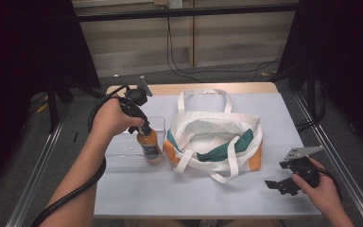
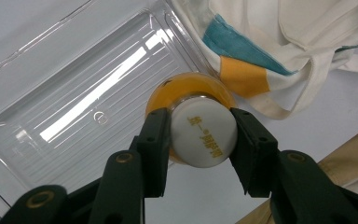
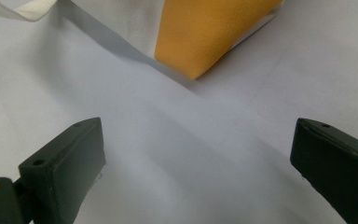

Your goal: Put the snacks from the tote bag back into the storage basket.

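My table [image 1: 217, 198], topped in pale grey with a wooden edge, stands on grey floor [image 1: 137, 66]. Black curtains [image 1: 23, 47] hang on both sides; black cables [image 1: 203, 72] trail beneath a beige slatted wall [image 1: 236, 33].

The bottle [image 2: 191, 100] looks like glossy clear plastic over orange liquid, with a smooth, matt white cap [image 2: 203, 133] printed in gold. The tray [image 2: 74, 107] is clear, shiny plastic, ribbed along its floor. The bag [image 1: 215, 137] is soft, matt woven cloth in cream, green and orange. The fingers [image 2: 154, 149] are dull black plastic. The counter [image 3: 177, 154] has a smooth, matt pale top.
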Demonstrator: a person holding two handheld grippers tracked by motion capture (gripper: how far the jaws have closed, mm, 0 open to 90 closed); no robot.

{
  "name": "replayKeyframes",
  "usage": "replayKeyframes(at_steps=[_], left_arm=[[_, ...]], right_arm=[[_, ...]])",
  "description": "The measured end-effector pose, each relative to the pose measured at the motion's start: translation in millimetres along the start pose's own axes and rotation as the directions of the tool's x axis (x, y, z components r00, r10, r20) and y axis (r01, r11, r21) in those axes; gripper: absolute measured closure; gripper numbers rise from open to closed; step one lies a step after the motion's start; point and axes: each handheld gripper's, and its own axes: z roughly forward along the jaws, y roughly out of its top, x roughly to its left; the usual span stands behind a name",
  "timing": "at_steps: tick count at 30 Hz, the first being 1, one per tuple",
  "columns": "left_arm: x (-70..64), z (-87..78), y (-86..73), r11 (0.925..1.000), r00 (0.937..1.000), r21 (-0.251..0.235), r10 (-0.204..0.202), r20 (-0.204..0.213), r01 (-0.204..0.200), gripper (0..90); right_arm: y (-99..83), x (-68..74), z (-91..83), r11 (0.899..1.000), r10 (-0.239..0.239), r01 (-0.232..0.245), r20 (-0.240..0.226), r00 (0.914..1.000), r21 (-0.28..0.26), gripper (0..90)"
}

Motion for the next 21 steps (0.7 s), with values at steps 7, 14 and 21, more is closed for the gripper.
replayKeyframes(at_steps=[7, 14, 21], left_arm=[[-0.2, 2.9, -0.5, 1.0000, 1.0000, 0.002, -0.001, 0.001, 0.001, 59.4], [-2.2, 3.9, -0.2, 1.0000, 0.9999, 0.003, -0.008, -0.006, 0.008, 59.4], [-4.6, 5.1, 0.3, 1.0000, 1.0000, -0.004, -0.001, -0.010, 0.001, 59.3]], right_arm=[[2.8, 1.5, 1.9, 1.000, -0.008, 0.008, 0.000, 1.0000, 0.005, 2.5], [1.3, 0.2, 0.0, 1.000, -0.008, 0.008, -0.006, 0.9999, -0.003, 2.5], [0.7, -0.6, -0.7, 1.000, -0.009, 0.009, -0.005, 1.0000, -0.004, 2.5]])
